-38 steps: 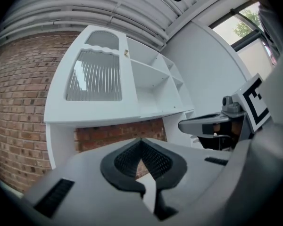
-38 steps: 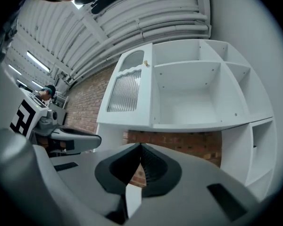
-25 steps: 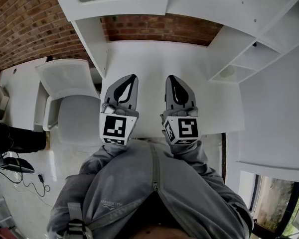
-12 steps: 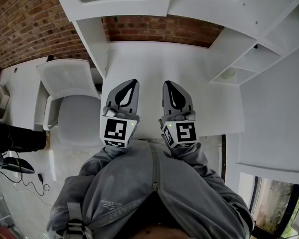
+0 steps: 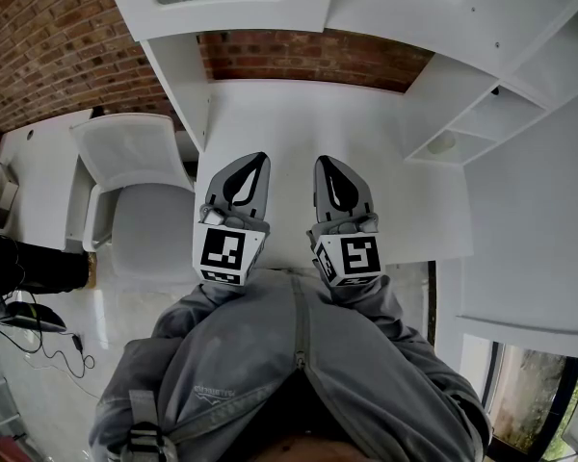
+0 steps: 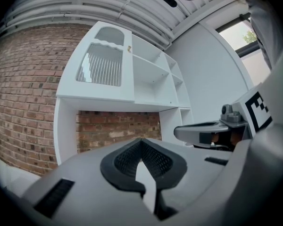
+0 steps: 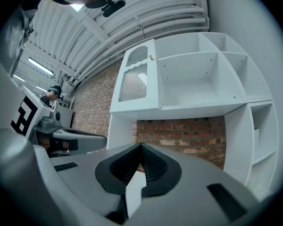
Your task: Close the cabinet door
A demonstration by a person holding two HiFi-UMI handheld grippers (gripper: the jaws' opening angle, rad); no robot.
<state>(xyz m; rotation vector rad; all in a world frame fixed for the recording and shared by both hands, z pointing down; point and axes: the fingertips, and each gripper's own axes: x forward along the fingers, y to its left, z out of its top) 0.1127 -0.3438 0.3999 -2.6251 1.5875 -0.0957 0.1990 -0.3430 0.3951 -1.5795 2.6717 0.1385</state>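
Left gripper view shows us the dark ribbed pads (image 6: 125, 160) of the left gripper (image 6: 141, 144) pressed together at the tip, clenched on nothing. In the right gripper view we see the same of the right gripper (image 7: 140, 147): its jaws meet at the tip and nothing is between them.

From the head view, the two grippers lie side by side, near each other but apart. Both are held level and point away from the person over the near edge of a white desk (image 5: 299, 114). Each carries its marker cube (image 5: 224, 250) at the back, close to the person's grey jacket (image 5: 289, 373). Neither gripper touches the desk or the furniture.

Beyond the fingertips we see a brick wall (image 5: 39, 46) behind the desk and a white hutch (image 7: 132, 108) above it. The cabinet door (image 6: 104, 62) is at the upper left of that hutch, well apart from both grippers. It has a small arched window over a ribbed panel, and a small knob (image 6: 129, 48) on its right edge. It looks flush with the front of the hutch, though we cannot tell whether it is fully shut. To its right are open shelves (image 7: 193, 79). A white chair (image 5: 140, 210) is to the left of the desk.
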